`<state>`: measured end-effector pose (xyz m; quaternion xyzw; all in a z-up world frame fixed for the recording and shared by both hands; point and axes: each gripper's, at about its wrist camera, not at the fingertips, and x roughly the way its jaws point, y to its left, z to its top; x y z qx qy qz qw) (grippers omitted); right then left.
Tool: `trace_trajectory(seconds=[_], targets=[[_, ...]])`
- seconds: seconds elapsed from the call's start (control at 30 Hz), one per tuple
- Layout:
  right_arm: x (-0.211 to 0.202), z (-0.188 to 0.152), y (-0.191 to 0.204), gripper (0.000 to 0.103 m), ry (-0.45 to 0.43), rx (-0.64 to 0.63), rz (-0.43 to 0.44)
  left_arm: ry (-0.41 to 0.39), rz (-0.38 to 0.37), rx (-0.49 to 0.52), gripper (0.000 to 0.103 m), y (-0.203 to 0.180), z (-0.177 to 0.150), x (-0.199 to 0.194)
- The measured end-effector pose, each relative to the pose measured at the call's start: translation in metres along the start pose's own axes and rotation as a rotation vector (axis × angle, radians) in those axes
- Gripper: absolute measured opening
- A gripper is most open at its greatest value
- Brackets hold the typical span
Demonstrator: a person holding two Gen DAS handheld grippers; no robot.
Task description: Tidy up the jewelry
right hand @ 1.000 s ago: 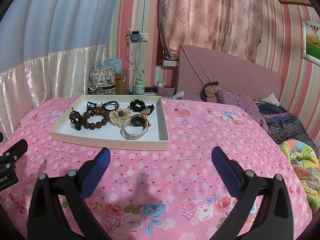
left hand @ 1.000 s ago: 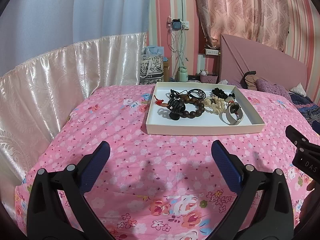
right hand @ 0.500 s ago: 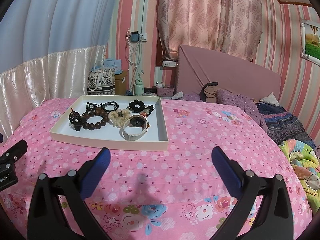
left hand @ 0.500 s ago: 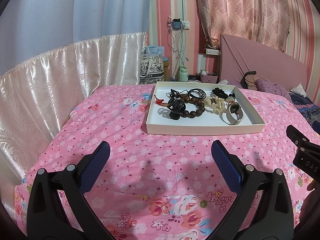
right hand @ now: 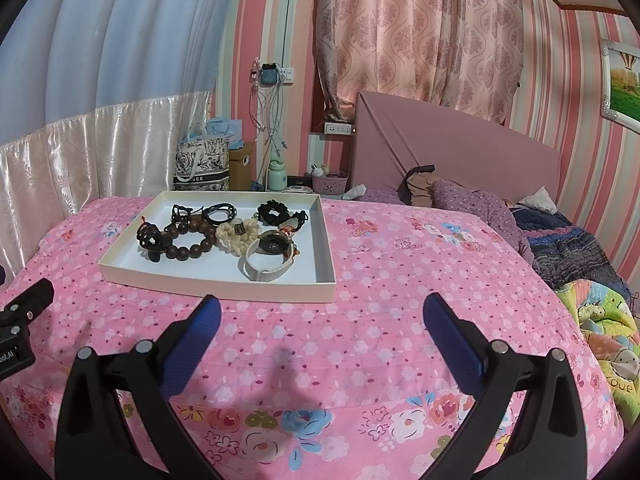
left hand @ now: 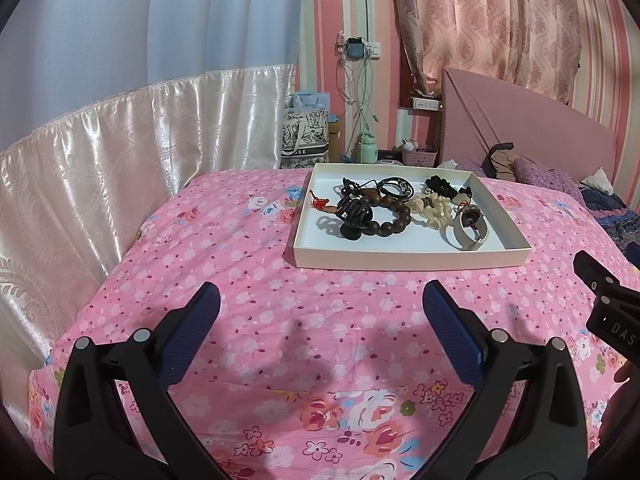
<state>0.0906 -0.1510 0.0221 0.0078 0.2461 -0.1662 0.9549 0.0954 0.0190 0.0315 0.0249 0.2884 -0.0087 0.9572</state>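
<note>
Several pieces in the shallow white cardboard tray (left hand: pixel 408 257) overlap so closely that their edges are hard to sort out: a dark brown wooden-bead bracelet (left hand: pixel 394 212) lies against a black claw hair clip (left hand: pixel 354 216), and black cords (left hand: pixel 394 185) tangle behind them, with a small red knotted charm (left hand: pixel 320 202) at the tray's left side. Beside these lie a cream beaded bracelet (left hand: pixel 432 208), a black scrunchie (left hand: pixel 440 185) and a white-strapped wristwatch (left hand: pixel 470 228) whose dial is too small to read. The tray rests on the pink floral bedspread (left hand: pixel 280 320), well ahead of both grippers. From the right wrist view the same tray (right hand: pixel 224 286) sits ahead and to the left. The black-and-white patterned tote bag (right hand: pixel 202 166) on the floor is cut off by the bed edge, so only the letters "GEE" show on its band. At the right border of the left wrist view, part of the other tool shows the letters "DAS", the rest cropped. The left gripper (left hand: pixel 320 308) has its blue-padded jaws spread wide, holding nothing and touching nothing, above the bedspread. The right gripper (right hand: pixel 320 316) is likewise wide apart and empty. A framed landscape picture (right hand: pixel 622 80) on the striped wall is cut by the lens rim.
</note>
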Motion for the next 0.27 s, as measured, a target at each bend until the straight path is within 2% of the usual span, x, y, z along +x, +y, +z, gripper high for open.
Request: trace_trajectory(seconds=[0.27], targets=[[-0.0002, -0.0003, 0.0002, 0.101, 0.000, 0.000, 0.000, 0.026, -0.010, -0.025, 0.100, 0.0041, -0.0010, 0.0028]])
